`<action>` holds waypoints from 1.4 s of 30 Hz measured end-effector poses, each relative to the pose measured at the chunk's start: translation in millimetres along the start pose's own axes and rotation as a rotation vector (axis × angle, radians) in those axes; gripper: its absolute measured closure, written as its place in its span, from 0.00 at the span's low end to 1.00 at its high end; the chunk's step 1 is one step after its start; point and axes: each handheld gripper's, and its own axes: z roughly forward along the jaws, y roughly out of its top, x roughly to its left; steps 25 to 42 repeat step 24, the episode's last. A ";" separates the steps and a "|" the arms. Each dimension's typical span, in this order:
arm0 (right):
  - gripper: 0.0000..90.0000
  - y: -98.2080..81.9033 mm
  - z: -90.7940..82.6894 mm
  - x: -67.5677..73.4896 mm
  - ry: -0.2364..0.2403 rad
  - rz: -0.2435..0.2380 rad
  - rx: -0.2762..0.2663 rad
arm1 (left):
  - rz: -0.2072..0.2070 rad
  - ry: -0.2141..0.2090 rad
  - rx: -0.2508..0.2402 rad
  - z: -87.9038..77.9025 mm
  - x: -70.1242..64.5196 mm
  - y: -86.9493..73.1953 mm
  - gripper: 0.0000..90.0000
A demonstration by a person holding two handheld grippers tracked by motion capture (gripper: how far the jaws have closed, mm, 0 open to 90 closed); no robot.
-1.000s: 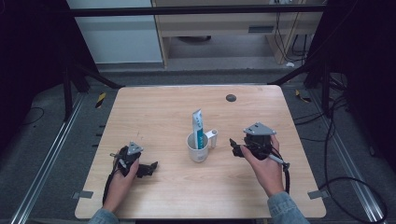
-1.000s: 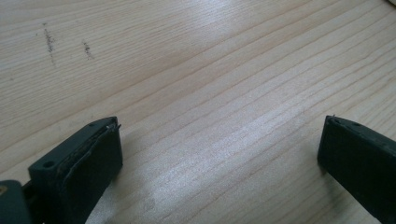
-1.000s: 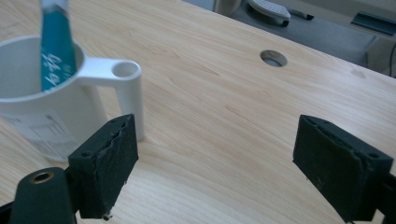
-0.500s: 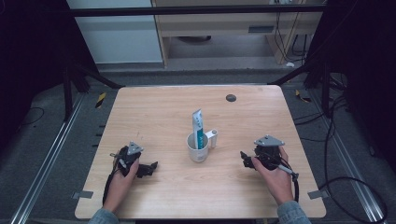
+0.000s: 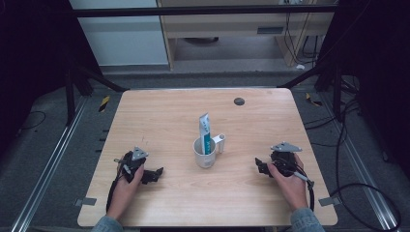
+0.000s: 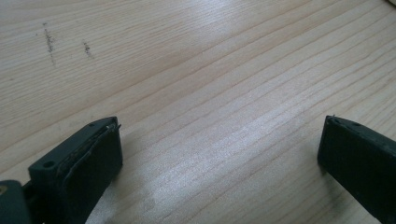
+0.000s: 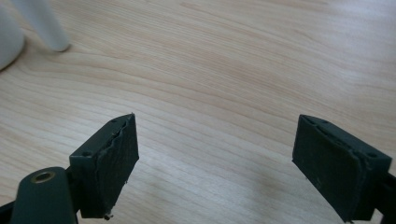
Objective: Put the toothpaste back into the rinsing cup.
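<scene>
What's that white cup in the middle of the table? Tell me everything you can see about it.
The white mug stands upright near the middle of the wooden table, resting on its base. It looks like glazed ceramic, with a handle pointing to the back right in the high view. A white and teal tube stands inside it, leaning on the rim and sticking well above it. Nothing else touches the mug; both grippers lie apart from it, one on each side.

White mug [image 5: 205, 154] sits upright mid-bench, handle pointing right/back. Toothpaste tube [image 5: 205, 131], white w/ teal print, stands in it, leaning a bit left, top half poking well above the rim.
</scene>
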 end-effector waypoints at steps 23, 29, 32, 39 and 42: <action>0.03 -9.3 22.8 -12.4 -0.064 0.053 0.065 | 0.000 0.000 0.000 0.0 -0.1 0.0 0.00; 0.03 -9.3 22.8 -12.4 -0.064 0.053 0.065 | 0.000 0.000 0.000 0.0 -0.1 0.0 0.00; 0.03 -9.3 22.8 -12.4 -0.064 0.053 0.065 | 0.000 0.000 0.000 0.0 -0.1 0.0 0.00; 0.03 -9.3 22.8 -12.4 -0.064 0.053 0.065 | 0.000 0.000 0.000 0.0 -0.1 0.0 0.00; 0.03 -9.3 22.8 -12.4 -0.064 0.053 0.065 | 0.000 0.000 0.000 0.0 -0.1 0.0 0.00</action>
